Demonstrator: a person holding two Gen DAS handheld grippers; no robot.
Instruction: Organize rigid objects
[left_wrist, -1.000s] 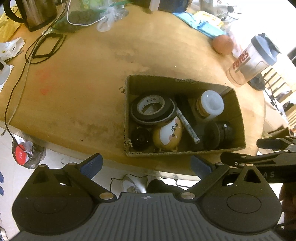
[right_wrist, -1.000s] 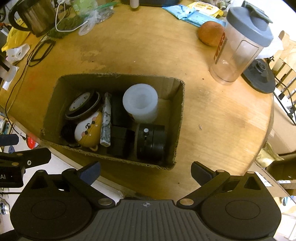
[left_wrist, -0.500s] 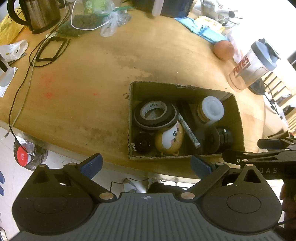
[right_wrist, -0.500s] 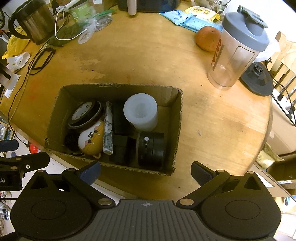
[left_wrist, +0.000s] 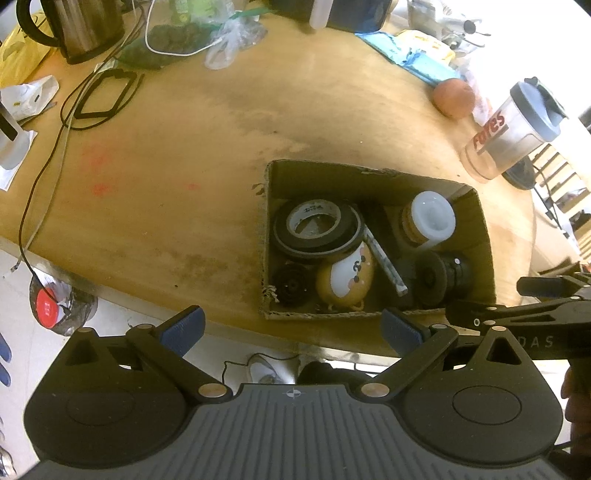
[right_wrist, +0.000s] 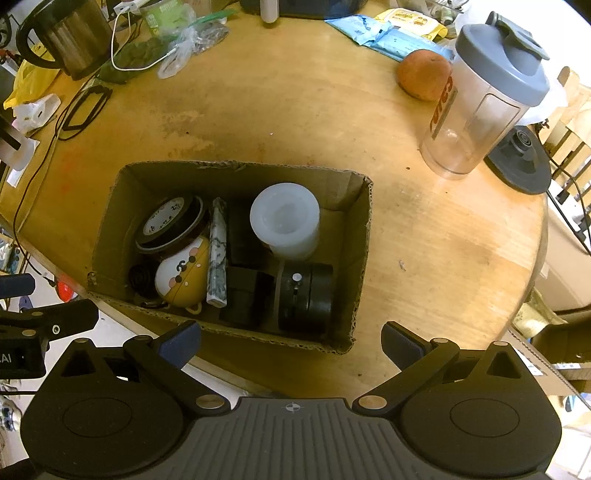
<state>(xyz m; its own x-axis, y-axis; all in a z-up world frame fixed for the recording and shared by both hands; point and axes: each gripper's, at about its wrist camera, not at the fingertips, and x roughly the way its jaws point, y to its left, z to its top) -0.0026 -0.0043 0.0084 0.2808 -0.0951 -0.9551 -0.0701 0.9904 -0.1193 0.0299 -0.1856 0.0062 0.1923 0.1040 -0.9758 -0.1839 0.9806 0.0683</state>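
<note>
A cardboard box (left_wrist: 369, 172) (right_wrist: 364, 236) sits near the front edge of a round wooden table. It holds a black tape roll (left_wrist: 317, 229) (right_wrist: 170, 224), a yellow egg-shaped toy (left_wrist: 346, 280) (right_wrist: 181, 277), a white cup (left_wrist: 432, 218) (right_wrist: 285, 220), a marbled stick (left_wrist: 387, 264) (right_wrist: 218, 254), a black cylinder (left_wrist: 443, 273) (right_wrist: 305, 295) and a small black disc (left_wrist: 292, 285). My left gripper (left_wrist: 291, 332) hangs open, high above the box's near side. My right gripper (right_wrist: 290, 341) is open too, nothing between its fingers.
A clear shaker bottle (right_wrist: 484, 99) with a grey lid and an orange fruit (right_wrist: 424, 74) stand at the back right. A metal kettle (right_wrist: 66, 37), cables (left_wrist: 103, 96) and plastic bags (right_wrist: 184, 48) crowd the back left. A black round base (right_wrist: 521, 162) lies beyond the bottle.
Both grippers have pulled up and back from the box, so it looks smaller and more table shows. The box's contents have not moved.
</note>
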